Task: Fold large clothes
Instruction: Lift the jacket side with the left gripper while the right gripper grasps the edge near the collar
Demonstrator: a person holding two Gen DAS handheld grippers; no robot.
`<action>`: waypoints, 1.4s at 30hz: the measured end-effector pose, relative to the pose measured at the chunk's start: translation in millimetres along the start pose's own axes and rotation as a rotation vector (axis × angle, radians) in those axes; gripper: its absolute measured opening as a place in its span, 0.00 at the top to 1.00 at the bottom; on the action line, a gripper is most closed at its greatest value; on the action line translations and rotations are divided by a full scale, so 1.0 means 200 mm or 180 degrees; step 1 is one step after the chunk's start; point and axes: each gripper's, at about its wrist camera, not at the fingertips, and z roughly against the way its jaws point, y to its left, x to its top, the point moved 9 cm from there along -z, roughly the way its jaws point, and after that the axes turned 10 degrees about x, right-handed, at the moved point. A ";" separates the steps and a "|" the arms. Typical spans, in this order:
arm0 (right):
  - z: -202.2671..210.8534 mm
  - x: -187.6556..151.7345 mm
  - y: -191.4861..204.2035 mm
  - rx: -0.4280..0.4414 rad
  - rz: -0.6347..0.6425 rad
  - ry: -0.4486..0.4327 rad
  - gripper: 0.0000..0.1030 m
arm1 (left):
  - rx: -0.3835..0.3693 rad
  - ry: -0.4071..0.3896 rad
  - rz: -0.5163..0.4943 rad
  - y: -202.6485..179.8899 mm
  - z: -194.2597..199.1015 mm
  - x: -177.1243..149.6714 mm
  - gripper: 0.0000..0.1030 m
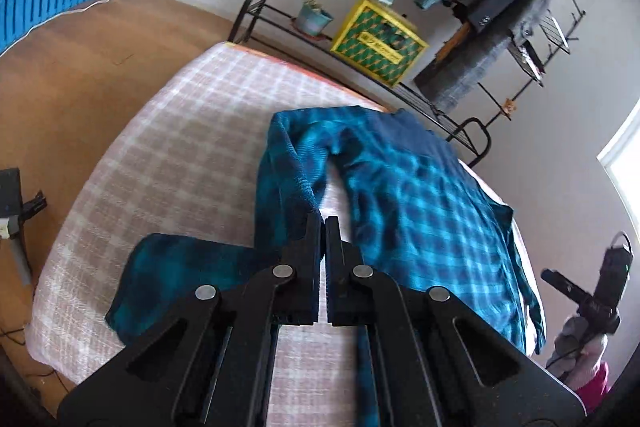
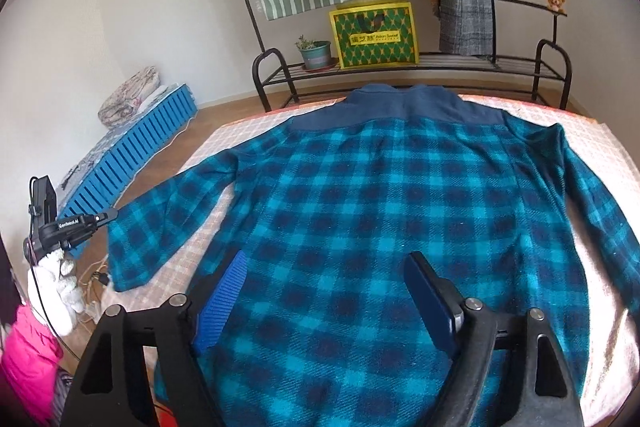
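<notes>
At the bed's left edge, the left gripper [image 1: 323,223] has its black fingers pressed together on the cuff of the shirt's left sleeve [image 2: 136,231], lifting the woolly cloth. The blue plaid shirt [image 2: 380,211] lies back up, spread flat across the pink checked bedspread [image 1: 180,131], its plain navy yoke toward the far edge. The right gripper [image 2: 326,275] hovers over the hem, ribbed pads spread wide.

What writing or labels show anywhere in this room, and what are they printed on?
"GenRobot.AI": white letters on the left gripper, seen from the right wrist.
Yellow and green bag: a yellow band with Chinese characters and small Latin words, too blurred to read.
Nothing else bears readable text.
</notes>
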 end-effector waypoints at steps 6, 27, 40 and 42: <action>-0.24 0.27 0.07 0.0558 -0.0189 0.0250 0.49 | -0.0289 -0.0047 -0.0368 -0.39 0.10 -0.12 1.00; -1.60 0.61 0.42 0.0560 -0.0145 0.1216 0.65 | -0.0529 0.0144 -0.0748 -0.68 0.06 -0.33 1.00; -1.54 0.76 0.21 0.0798 -0.0581 0.0890 0.95 | -0.0577 0.0211 -0.0997 -0.76 0.07 -0.41 1.00; -1.49 0.75 0.12 0.0723 -0.0571 0.0829 0.95 | -0.0643 0.0279 -0.1051 -0.80 0.06 -0.46 1.00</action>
